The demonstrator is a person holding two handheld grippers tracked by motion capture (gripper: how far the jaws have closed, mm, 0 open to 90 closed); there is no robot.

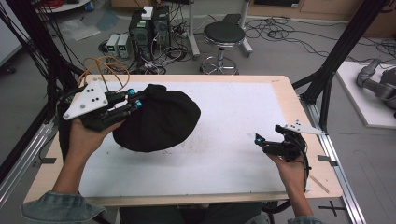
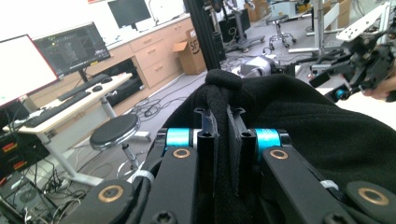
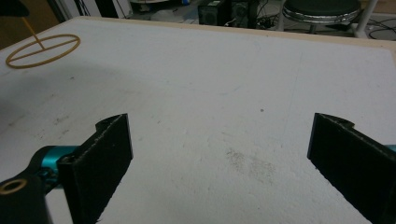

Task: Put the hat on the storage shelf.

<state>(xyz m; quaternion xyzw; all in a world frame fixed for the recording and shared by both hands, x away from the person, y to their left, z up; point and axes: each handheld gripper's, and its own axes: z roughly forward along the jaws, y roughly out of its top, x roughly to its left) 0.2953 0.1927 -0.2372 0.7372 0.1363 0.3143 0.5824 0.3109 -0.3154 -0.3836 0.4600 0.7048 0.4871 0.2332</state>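
Left tongs (image 1: 137, 98) pinching a bunched fold of black cloth (image 1: 159, 119) | cloth lying as a rounded, soft heap on the table's (image 1: 233, 112) left half, its underside hidden | right tongs (image 1: 258, 140) hovering spread wide above bare table, well apart from cloth

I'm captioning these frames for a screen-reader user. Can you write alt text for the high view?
A person's left gripper is clamped on the edge of a black cloth bag at the left of a white table. The right gripper is held open and empty above the table's right side.
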